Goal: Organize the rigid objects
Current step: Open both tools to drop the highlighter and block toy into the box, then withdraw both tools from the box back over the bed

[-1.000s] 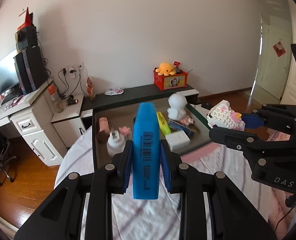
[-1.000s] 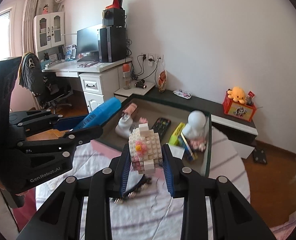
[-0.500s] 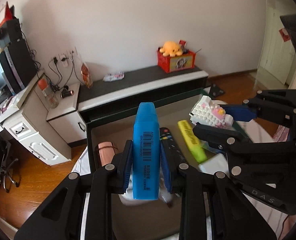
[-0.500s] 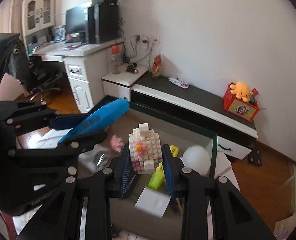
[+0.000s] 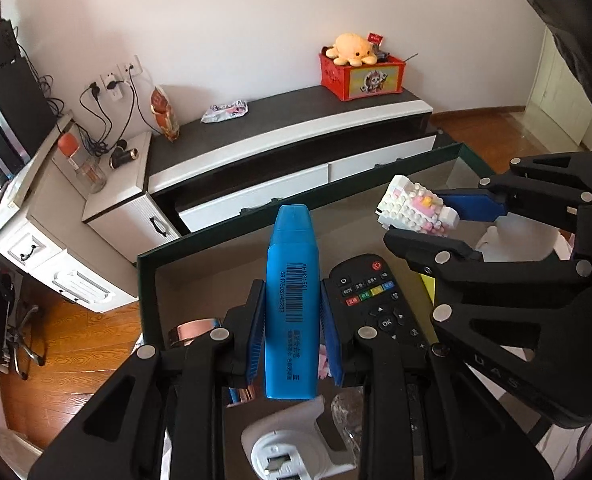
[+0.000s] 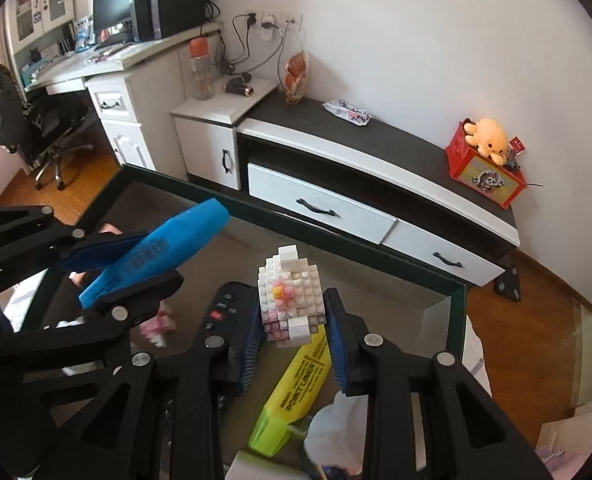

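The left gripper (image 5: 293, 334) clamps a blue highlighter (image 5: 292, 304) above the remote control (image 5: 376, 304); the right gripper (image 6: 292, 338) clamps a brick-built toy (image 6: 290, 296) above a yellow highlighter (image 6: 296, 392).

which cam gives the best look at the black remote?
Left wrist. The remote lies face up on the table there, with its power button, coloured keys and OK pad readable, only its lower end hidden behind the left hand-held gripper. In the right wrist view the remote is a dark sliver behind the right hand-held gripper.

Blue highlighter (image 5: 293, 300), white-pink brick figure (image 6: 290, 300)
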A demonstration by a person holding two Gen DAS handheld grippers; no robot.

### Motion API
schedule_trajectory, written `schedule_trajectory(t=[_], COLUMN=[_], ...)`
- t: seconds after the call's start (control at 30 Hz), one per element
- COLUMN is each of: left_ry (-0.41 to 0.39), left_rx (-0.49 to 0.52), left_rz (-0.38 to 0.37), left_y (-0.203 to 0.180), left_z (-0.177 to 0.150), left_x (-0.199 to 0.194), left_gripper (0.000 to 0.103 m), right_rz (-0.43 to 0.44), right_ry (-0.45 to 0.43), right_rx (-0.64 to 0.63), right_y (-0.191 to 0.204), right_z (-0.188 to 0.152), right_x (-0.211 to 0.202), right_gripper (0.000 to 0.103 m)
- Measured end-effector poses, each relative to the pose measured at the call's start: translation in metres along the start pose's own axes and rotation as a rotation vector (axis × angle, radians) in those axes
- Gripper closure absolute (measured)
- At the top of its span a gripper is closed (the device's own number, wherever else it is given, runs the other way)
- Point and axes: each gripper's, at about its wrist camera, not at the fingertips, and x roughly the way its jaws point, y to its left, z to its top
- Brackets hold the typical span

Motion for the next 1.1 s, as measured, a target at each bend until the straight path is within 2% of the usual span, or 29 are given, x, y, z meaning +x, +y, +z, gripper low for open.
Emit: schedule_trajectory(t=[0.4,0.57,0.77,0.8,0.83,0.9,1.0,1.03,1.1], left_ry=[0.025,0.006,-0.035,-0.050,-0.072,-0.114,-0.185,-0.208,-0.252], left_rx=[-0.029,-0.044,-0.068,-0.066,-0.069,-0.074,-0.088,-0.096,-0.118], left_rz=[0.020,0.022,0.053,0.058,0.065,0.093,0.120,0.126,0.141], left_y=[0.004,0.006,0.008,0.007,0.005,0.002,-0.001,-0.002,-0.002], left_z=[-0.003,-0.005,-0.014,-0.016,-0.019,-0.025,-0.035,-0.040,-0.051], left_x=[0.012,0.007,-0.014,-0.020,-0.028,-0.044,-0.072,-0.082,-0.104], left_gripper=[0.076,0.074,0.041,0.030,0.020,0.013,0.007,0.002,0.000], right_rz=[-0.011,-0.005,-0.008,-0.014,-0.014,0.006,0.003,0.002,0.010], right_ry=[0.001,-0.009,-0.048,-0.059,-0.073,-0.110,-0.167,-0.185,-0.240], right_rx=[0.016,0.025,0.043,0.049,0.059,0.070,0.077,0.076,0.076], right_y=[0.001,0.002,0.000,0.000,0.000,0.001,0.006,0.008,0.012], right_z=[0.004,0.002,-0.002,-0.003,-0.004,-0.008,-0.017,-0.021,-0.032], right_x=[0.007,0.005,-0.014,-0.019,-0.025,-0.041,-0.067,-0.076,-0.101], right_gripper=[0.071,0.071,0.069,0.060,0.044,0.032,0.020,0.020,0.018])
